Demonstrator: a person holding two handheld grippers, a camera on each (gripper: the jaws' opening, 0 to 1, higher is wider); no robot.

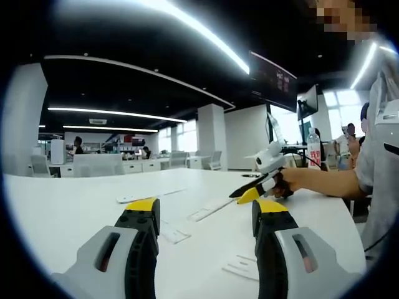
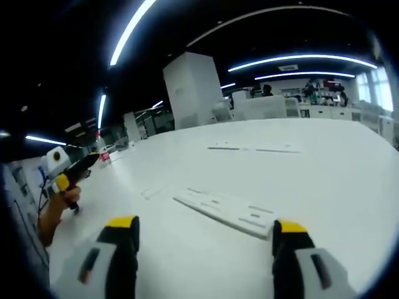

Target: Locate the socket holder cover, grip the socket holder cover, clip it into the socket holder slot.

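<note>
1. Left hand-held gripper (image 1: 204,215): jaws spread wide, nothing between them, raised a little over the white counter (image 1: 75,205). It also shows at the left edge of the right gripper view (image 2: 62,180), held in a hand (image 2: 53,215).
2. Right hand-held gripper (image 2: 206,233): jaws wide apart and empty, above the counter (image 2: 324,180). In the left gripper view it appears at right (image 1: 259,187), low over the counter, gripped by the person's hand (image 1: 296,180); whether its tips touch the surface cannot be told.
3. Socket holder (image 2: 224,212): long white slotted strip lying flat on the counter, just ahead of the right jaws and between them, running slantwise. In the left gripper view the same strip (image 1: 209,210) lies beyond the left jaws, near the tips of the other tool.
4. Cover (image 1: 149,195): thin white strip, flat on the counter, further off at left of the holder, apart from it. Which of the loose strips is the cover cannot be told for certain.
5. Small white pieces: one (image 1: 173,234) between the left jaws, one (image 1: 242,266) beside the right-hand jaw, both flat on the counter.
6. Two thin strips (image 2: 252,149), end to end, far across the counter.
7. Background: pillar (image 2: 193,90), ceiling light strips (image 1: 193,28), bottle (image 1: 315,148), chairs (image 1: 93,165).
</note>
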